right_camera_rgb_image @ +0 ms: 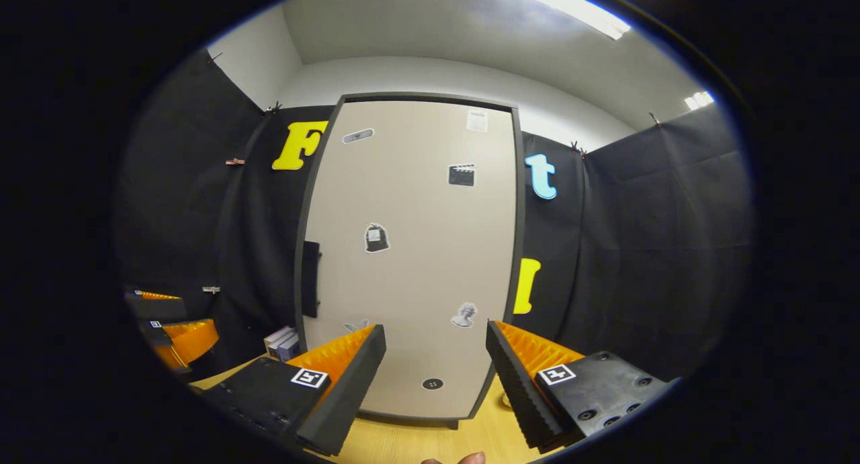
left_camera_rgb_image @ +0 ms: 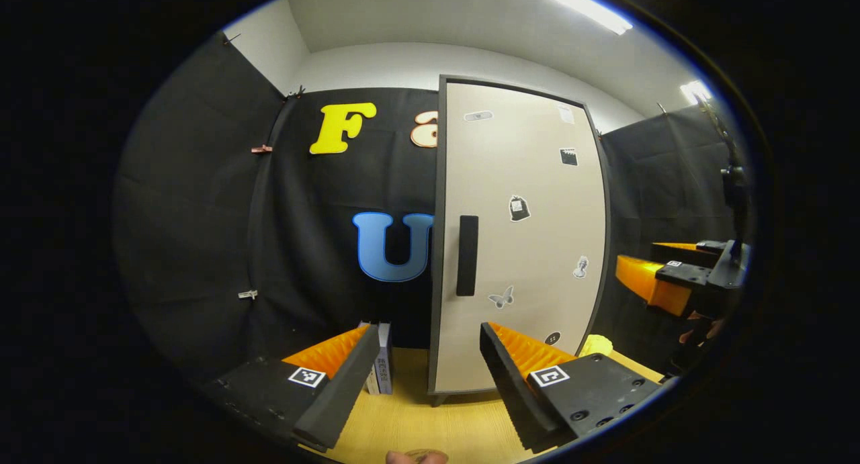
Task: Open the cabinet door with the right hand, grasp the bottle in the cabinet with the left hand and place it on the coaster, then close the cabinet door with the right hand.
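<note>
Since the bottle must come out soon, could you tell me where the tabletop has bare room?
Bare wood table lies in front of the closed cabinet, between it and the open left gripper. It is crowded left of the cabinet's foot, where books stand, and at its right, where a yellow object lies.

Cabinet door [left_camera_rgb_image: 521, 236] standing shut, hiding the cabinet's interior and whatever it is holding. Stickers [right_camera_rgb_image: 376, 238] on the door showing too small for their detail to be told. Books [left_camera_rgb_image: 381, 366] at the wall sitting partly behind the left gripper's [left_camera_rgb_image: 426, 373] finger, their covers too small to make out. Yellow object [left_camera_rgb_image: 596, 345] at the door's lower right corner lying half hidden behind that gripper's other finger, its kind not tellable. Right gripper [left_camera_rgb_image: 672, 276] in the left gripper view being cut off at the picture's edge, jaw state not readable there. A fingertip [left_camera_rgb_image: 416, 456] being clipped at the bottom edge.
</note>
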